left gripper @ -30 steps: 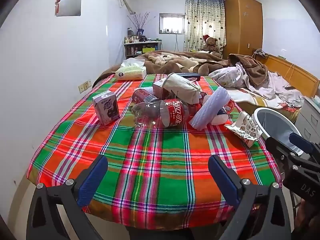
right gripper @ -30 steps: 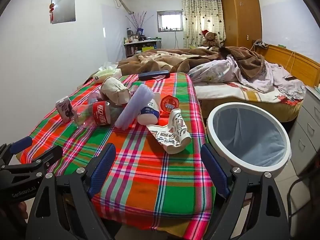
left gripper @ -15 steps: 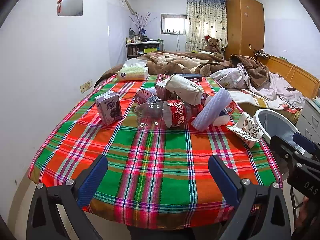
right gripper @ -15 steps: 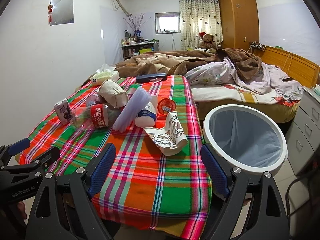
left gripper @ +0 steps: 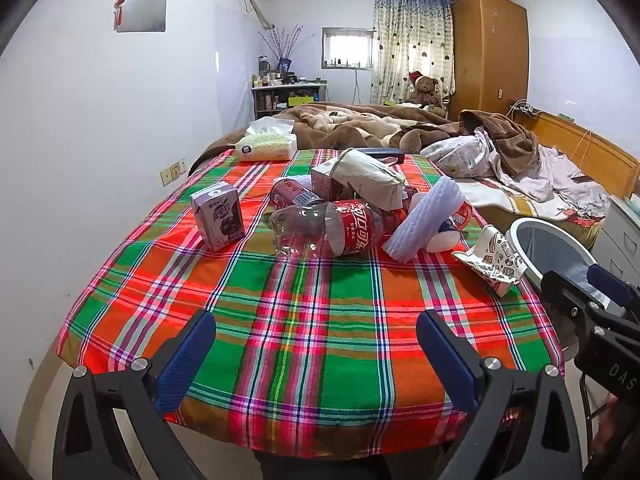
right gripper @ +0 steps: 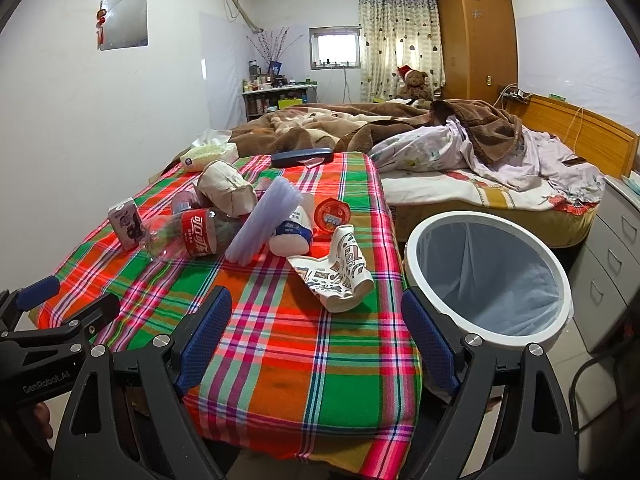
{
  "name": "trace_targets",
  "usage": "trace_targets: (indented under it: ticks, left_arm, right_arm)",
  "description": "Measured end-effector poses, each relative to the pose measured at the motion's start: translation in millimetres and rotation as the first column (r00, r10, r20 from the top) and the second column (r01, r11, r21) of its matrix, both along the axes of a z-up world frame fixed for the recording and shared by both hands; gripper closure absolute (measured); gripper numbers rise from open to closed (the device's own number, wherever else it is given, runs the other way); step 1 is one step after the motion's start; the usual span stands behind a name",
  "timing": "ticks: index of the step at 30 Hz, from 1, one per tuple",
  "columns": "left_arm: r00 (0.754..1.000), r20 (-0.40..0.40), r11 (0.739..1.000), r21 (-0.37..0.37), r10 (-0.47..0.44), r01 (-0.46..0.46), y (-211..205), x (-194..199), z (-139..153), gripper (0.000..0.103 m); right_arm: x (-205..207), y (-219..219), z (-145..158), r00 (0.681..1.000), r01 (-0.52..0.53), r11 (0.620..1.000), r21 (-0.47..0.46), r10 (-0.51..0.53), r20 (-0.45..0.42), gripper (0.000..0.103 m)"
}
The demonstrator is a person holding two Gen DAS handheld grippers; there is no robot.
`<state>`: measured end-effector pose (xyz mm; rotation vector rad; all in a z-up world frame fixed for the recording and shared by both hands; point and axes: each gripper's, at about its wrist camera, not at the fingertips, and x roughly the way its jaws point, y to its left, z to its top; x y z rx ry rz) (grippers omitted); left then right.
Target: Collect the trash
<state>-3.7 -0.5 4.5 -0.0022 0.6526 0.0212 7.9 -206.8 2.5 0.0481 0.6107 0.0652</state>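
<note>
Two hand-held grippers spread, empty | left (left gripper: 316,354) "GenRobot.AI" | right (right gripper: 316,338) "DAS"

Both views are bright and evenly lit. Daylight comes through a small window (left gripper: 347,49) at twelve o'clock, which is blown out to near white, and through the curtain (right gripper: 398,36) beside it. The white walls carry a faint bluish cast. Shadows are soft: a short one sits under the crushed paper cup (right gripper: 335,271). Fisheye distortion bends the plaid tablecloth (left gripper: 304,312) outward, and black vignette fills the corners. Focus is sharp across the centre, with slight softening toward the rim.
</note>
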Motion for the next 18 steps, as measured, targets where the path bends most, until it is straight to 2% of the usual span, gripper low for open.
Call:
trace_targets:
  ticks: [18]
  left_arm:
    - [1.0, 0.004, 1.0, -0.001, 0.001, -0.001, 0.5, -0.3, -1.1, 0.001]
  right_arm:
    - [0.1, 2.2, 0.4, 1.0, 0.003, 1.0, -0.002, -0.003, 0.003, 0.015]
